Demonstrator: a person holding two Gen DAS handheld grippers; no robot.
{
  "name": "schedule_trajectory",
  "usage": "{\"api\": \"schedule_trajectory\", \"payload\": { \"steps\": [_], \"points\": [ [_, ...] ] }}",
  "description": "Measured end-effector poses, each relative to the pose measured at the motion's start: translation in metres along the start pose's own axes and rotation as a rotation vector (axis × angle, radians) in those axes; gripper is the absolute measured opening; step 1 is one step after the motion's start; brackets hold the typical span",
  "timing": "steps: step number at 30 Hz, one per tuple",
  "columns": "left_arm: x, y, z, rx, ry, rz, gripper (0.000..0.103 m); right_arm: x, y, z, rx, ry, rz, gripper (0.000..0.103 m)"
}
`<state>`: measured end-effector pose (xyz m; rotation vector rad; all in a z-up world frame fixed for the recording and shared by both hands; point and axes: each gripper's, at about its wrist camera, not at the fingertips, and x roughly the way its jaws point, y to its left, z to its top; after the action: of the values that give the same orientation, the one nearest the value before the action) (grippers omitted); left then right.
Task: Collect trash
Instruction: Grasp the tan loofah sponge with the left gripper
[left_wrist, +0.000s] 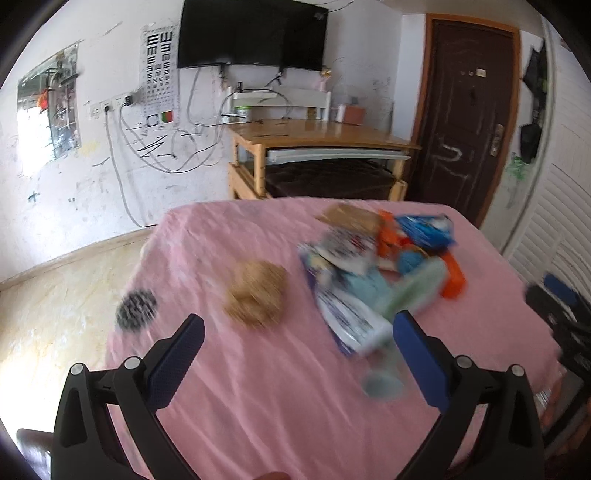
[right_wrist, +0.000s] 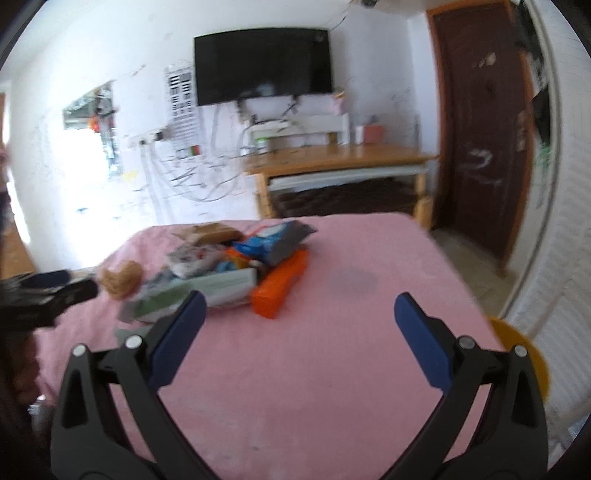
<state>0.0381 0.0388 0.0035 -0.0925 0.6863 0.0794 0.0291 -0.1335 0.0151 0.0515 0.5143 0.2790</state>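
Both tongs are held w/ jaws wide apart, nothing between them, above the pink-covered counter (left_wrist: 258, 406).

Left wrist view: left tongs (left_wrist: 297, 330) sit bottom centre; the trash pile (left_wrist: 380, 266) is seen centre-right, blurred — an orange box (left_wrist: 453, 278), a blue wrapper (left_wrist: 424, 230), a pale green box (left_wrist: 413, 291) and a brown paper piece (left_wrist: 351, 216) can be made out. Shown clearly only here: a tan crumpled wad (left_wrist: 256, 291) left of the pile, apart from it, and a black-and-white speckled item (left_wrist: 136, 308) near the counter's left edge. The right tongs appear as a dark blur at the right edge.

Right wrist view: right tongs (right_wrist: 299, 306) are at bottom centre, the pile at centre-left w/ the orange box nearest. A yellow round object (right_wrist: 524, 354) is seen only here, lower right, beyond the counter edge; what it is can't be told. The left tongs enter at the left edge.
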Motion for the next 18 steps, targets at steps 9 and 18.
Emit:
{"api": "schedule_trajectory", "payload": {
  "steps": [9, 18],
  "points": [
    [0.059, 0.034, 0.048, -0.035, 0.192, 0.011, 0.097, 0.04, 0.008, 0.015, 0.118, 0.184, 0.259, 0.098],
    [0.093, 0.04, 0.053, -0.054, 0.305, -0.015, 0.095, 0.076, 0.018, 0.021, 0.334, 0.398, 0.506, 0.098]
  ]
}}
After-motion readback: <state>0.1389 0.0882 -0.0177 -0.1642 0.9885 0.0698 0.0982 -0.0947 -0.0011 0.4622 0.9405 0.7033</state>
